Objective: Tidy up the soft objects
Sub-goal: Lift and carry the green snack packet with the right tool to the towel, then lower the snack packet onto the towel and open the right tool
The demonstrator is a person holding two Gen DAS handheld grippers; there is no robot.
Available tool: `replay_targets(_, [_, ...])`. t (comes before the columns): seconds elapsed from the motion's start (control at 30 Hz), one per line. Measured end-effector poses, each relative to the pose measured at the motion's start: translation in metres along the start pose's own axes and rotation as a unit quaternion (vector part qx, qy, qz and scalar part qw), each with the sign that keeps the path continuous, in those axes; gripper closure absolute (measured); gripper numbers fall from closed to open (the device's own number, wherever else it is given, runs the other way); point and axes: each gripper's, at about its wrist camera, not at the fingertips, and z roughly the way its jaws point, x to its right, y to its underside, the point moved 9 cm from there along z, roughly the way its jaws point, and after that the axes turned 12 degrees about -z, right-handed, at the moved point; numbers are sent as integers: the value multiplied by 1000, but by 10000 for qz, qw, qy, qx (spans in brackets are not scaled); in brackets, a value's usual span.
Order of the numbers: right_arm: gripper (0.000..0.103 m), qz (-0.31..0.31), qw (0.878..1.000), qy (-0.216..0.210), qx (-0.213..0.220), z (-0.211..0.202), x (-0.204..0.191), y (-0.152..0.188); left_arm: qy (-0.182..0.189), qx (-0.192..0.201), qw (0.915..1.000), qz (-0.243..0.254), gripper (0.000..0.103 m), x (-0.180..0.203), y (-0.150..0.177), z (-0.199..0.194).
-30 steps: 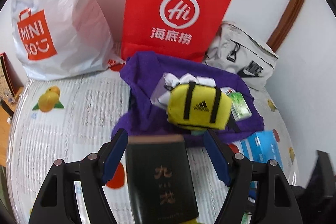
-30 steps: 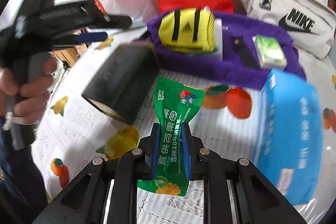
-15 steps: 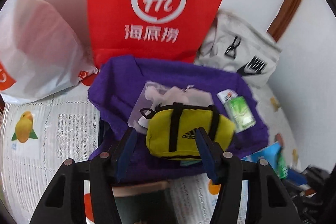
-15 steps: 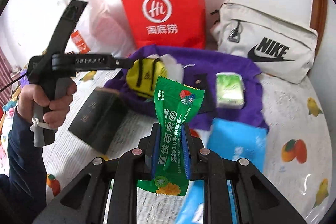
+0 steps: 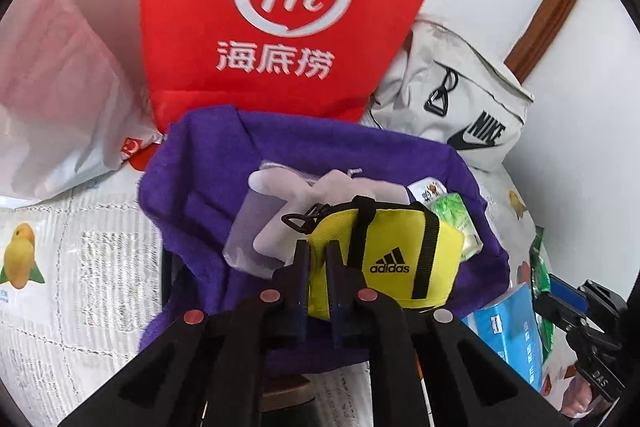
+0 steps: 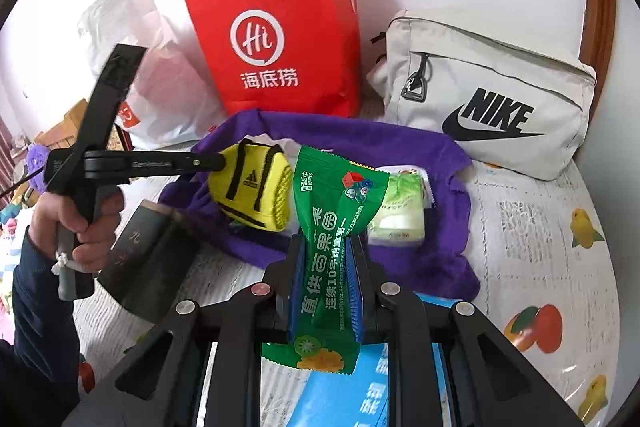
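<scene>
Left wrist view: left gripper point(image 5: 318, 259) pinches the yellow pouch point(image 5: 394, 259) at its nine o'clock edge, atop the purple cloth point(image 5: 208, 179). Right wrist view: right gripper point(image 6: 325, 263) clamps the green packet point(image 6: 332, 227), upright, pouch at ten o'clock.

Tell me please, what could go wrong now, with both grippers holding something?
1. The left gripper pinches only the end edge of the yellow pouch; lifted, the pouch may swing or slip out.
2. The pouch lies partly on a clear bag on the purple cloth, so lifting could drag the bag along.
3. The right gripper, shut on the green packet, is close by; the two grippers might bump over the cloth.
</scene>
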Motion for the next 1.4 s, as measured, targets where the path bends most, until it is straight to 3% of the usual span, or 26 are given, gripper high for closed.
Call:
replay_targets(0.3, [83,-15,9998,190,-92,25,23,-11,-285,348,9983,-364,95,-26,-31,-13])
replay_targets(0.47, [83,2,9994,288,-201,46,38,-20,-792,427,9952,-386,95,-44,-42,-5])
replay_targets(0.9, [83,-32,9983,290,-500,102,57,-42,-908,154,9949,-409,94,-43,-43,17])
replay_targets(1.17, [81,-43,9955,-45,-948,135,56,-36,-932,101,9948,-400,94,-41,-43,22])
replay_targets(1.4, [68,-79,9928,-115,-1191,144,58,-33,-950,5,9948,-365,73,-38,-39,24])
